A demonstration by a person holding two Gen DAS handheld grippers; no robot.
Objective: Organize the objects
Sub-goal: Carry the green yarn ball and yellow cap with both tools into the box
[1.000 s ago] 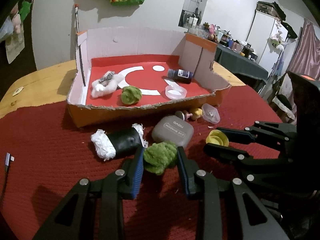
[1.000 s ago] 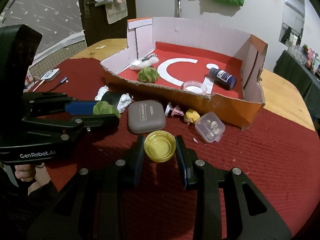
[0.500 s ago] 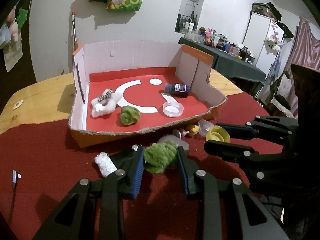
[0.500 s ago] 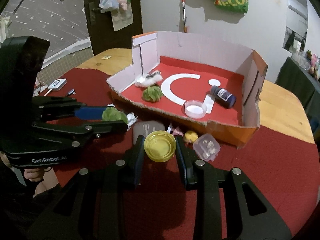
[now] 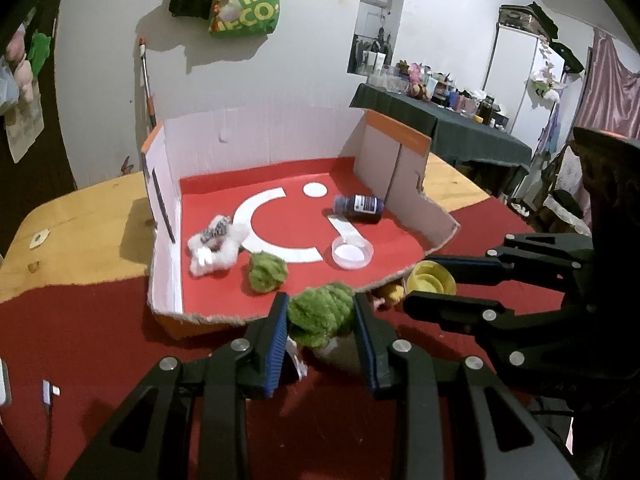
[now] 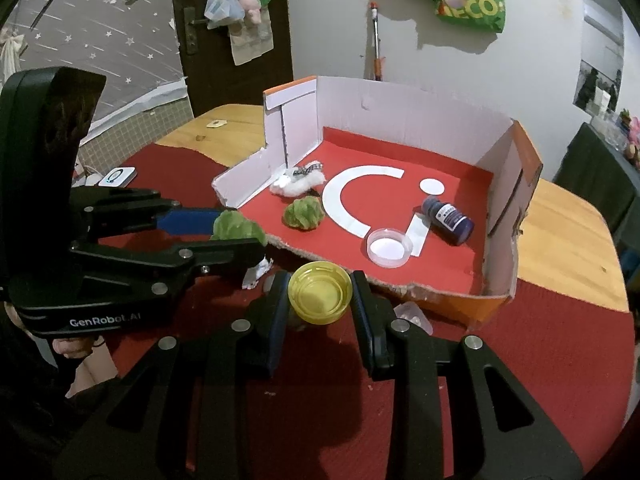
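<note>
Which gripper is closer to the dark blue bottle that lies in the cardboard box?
The right gripper, holding a yellow plastic lid, is nearer the dark blue bottle. The left gripper, holding a green fuzzy ball, is farther away.

Inside the white-walled box (image 6: 404,112), a red floor is showing white shapes; near it, a green pompom (image 5: 320,314) and yellow cap (image 6: 320,292) are showing.

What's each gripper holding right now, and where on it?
Left gripper pinches the green pom-pom by its sides. Right gripper clamps the yellow lid across its rim, open side up.
</note>
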